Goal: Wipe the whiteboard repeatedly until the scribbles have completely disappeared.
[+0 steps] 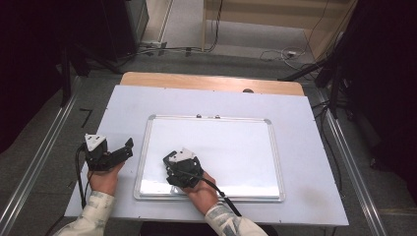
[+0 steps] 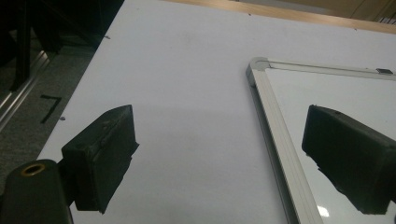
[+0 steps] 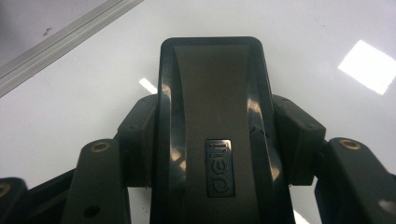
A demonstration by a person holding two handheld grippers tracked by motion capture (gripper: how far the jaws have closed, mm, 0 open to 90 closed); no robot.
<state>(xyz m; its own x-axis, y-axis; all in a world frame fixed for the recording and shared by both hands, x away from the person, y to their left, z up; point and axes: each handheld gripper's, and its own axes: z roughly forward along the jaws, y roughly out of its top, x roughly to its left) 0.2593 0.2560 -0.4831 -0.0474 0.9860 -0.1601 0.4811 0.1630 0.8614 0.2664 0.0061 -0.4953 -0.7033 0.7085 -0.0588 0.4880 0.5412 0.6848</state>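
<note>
- R gripper [image 1: 173, 162] clamped on black eraser [image 3: 212, 126] — eraser flat on whiteboard [image 1: 236, 147], near its left-front part.
- L gripper [image 1: 125, 150] jaws wide, nothing betw. them — just left of board's frame.

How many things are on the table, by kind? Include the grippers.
Whiteboards: 1, the whiteboard flat on the table.
Erasers: 1, the black eraser clamped in the right gripper's jaws.
Grippers: 2, the left gripper open and the right gripper.
Total: 4
</note>
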